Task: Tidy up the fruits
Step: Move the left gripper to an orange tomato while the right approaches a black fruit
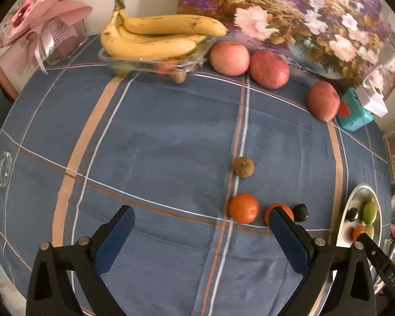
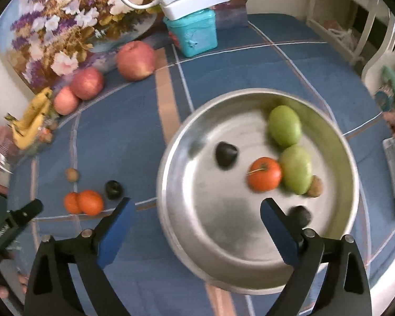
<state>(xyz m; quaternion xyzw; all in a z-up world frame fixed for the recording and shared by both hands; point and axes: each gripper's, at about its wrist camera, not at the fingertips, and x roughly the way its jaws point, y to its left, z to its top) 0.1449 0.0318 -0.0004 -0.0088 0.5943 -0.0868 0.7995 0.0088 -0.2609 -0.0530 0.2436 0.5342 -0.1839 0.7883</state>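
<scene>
The right gripper (image 2: 194,229) hangs over the round shiny metal basin (image 2: 337,142) with its blue-padded jaws spread wide and nothing between them; a red-orange tomato-like fruit (image 2: 263,174), two green oval fruits (image 2: 285,125) and some dark small ones lie in the basin just ahead of the fingertips. The left gripper (image 1: 201,223) is likewise wide open and empty over the blue checked tablecloth (image 1: 144,144); a round orange tangerine (image 1: 243,208) sits between and slightly beyond its fingertips, a second one partly hidden behind the right-hand finger, a small brown kiwi-like fruit (image 1: 243,167) farther ahead. For a good pick, the left jaws should probably centre on the nearer tangerine, descend straight, and close gently so it does not roll toward its neighbour.
</scene>
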